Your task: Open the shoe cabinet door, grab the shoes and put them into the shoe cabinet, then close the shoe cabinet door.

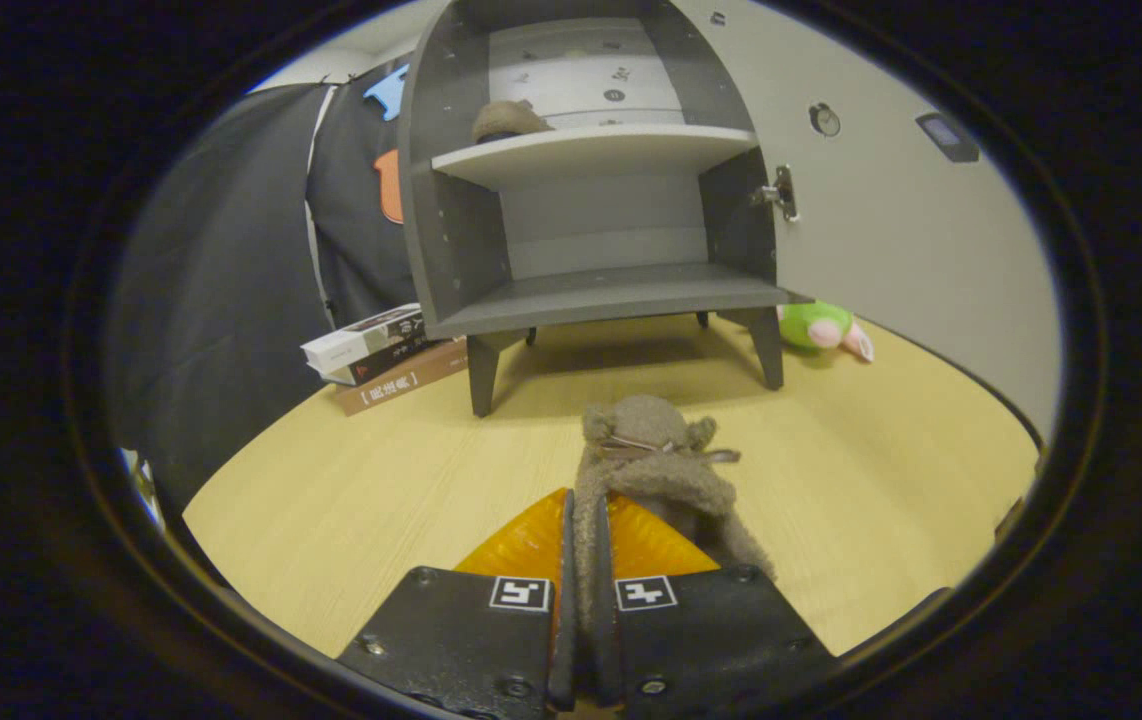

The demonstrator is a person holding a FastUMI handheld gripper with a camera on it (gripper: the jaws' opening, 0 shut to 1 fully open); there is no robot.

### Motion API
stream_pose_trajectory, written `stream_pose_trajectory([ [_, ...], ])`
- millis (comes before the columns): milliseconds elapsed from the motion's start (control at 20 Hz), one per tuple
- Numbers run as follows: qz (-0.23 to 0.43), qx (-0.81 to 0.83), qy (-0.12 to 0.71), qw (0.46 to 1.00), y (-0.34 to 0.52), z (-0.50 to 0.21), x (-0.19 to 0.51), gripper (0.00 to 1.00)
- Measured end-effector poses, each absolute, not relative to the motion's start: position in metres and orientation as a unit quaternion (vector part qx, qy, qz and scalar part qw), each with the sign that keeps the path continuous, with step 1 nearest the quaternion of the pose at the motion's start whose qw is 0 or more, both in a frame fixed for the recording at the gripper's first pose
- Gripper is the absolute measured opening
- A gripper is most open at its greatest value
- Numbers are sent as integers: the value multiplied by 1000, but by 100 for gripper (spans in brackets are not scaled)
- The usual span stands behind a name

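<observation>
Gripper (pixel 586 560) fingers closed on a fuzzy brown shoe (pixel 653 470), both pressing its rear edge; the shoe sticks out ahead of them, long axis running straight forward toward the shoe cabinet (pixel 591 200). It appears lifted off the wooden table (pixel 881 470), though contact is hard to judge.

Cabinet stands at the table's far edge, dead ahead beyond the shoe. Door (pixel 891 230) swung wide open to the right. Second brown shoe (pixel 506 120) already sits on the upper shelf, at its left end. Lower shelf (pixel 611 293) bare.

Judgement: the coming move is a straight forward carry, then lift over the shelf front edge. Path across the table is open; stacked books (pixel 381 355) lie left of the cabinet legs, a green plush toy (pixel 821 327) right, both well off the line.
</observation>
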State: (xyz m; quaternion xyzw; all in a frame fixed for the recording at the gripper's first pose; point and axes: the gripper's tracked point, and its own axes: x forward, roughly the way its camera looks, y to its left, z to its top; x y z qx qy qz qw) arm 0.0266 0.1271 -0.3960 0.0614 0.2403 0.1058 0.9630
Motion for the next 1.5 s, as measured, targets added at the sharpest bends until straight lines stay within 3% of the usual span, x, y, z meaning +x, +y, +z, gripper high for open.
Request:
stream_pose_trajectory([
  [750,143,58,123,980,107,-167,19,11],
  [1100,145,21,84,986,103,-44,52,11],
  [1500,115,-39,51,991,113,23,112,11],
])
